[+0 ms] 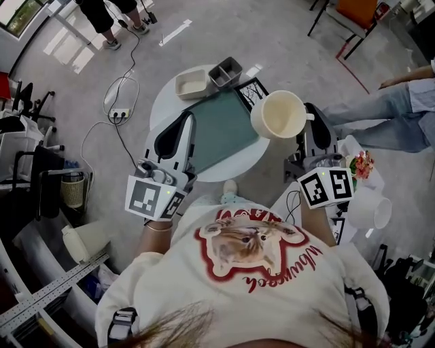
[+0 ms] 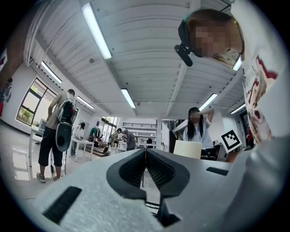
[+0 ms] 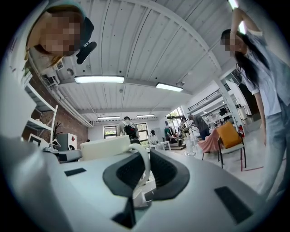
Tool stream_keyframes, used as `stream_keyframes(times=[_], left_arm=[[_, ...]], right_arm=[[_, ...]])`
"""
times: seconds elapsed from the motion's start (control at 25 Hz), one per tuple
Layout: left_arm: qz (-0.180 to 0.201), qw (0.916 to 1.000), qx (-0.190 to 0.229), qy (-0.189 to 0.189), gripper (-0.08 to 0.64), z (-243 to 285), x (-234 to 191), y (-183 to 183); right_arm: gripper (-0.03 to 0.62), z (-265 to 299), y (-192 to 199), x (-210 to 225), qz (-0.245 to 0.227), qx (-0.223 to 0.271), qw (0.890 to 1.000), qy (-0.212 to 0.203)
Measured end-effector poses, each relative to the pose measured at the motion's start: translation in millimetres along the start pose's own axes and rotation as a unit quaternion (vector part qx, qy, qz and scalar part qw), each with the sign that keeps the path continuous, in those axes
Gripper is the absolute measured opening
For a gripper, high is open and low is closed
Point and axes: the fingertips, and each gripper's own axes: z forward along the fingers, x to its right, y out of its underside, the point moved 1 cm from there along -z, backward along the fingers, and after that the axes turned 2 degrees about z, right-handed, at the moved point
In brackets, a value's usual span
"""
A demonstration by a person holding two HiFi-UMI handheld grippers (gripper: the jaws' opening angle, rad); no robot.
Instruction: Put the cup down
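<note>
A cream cup hangs mouth-up in the air over the right edge of the round white table. My right gripper is shut on its handle. In the right gripper view the handle is clamped between the dark pads, and the cup body stands left of the jaws. My left gripper is held over the table's left part, pointing away from me, its jaws closed with nothing between them. In the left gripper view the left gripper has its pads pressed together, and the cup shows to the right.
A green mat covers the table's middle. A cream tray and a grey tray sit at its far edge. A patterned card lies near the cup. A power strip, people's legs and an orange chair surround the table.
</note>
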Motion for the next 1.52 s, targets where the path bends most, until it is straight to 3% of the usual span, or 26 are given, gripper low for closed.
stream_keyframes(times=[0.68, 0.84, 1.12, 1.52], left_arm=[[-0.011, 0.9997, -0.022, 0.003, 0.016, 12.8, -30.7, 9.0], [-0.02, 0.9993, -0.03, -0.004, 0.015, 10.4, -41.8, 21.4], [-0.042, 0.9982, -0.043, -0.008, 0.016, 6.2, -46.5, 36.6], [-0.051, 0.9949, -0.085, -0.02, 0.017, -10.6, -60.1, 64.5]], right_arm=[[0.049, 40.1, 25.9, 12.3, -0.005, -0.006, 1.0, -0.005], [0.048, 58.3, 39.7, 15.7, -0.027, -0.006, 1.0, -0.013], [0.048, 81.2, 87.5, 22.0, -0.002, -0.016, 0.999, -0.031], [0.046, 98.7, 181.8, 15.5, -0.016, -0.074, 0.996, -0.056]])
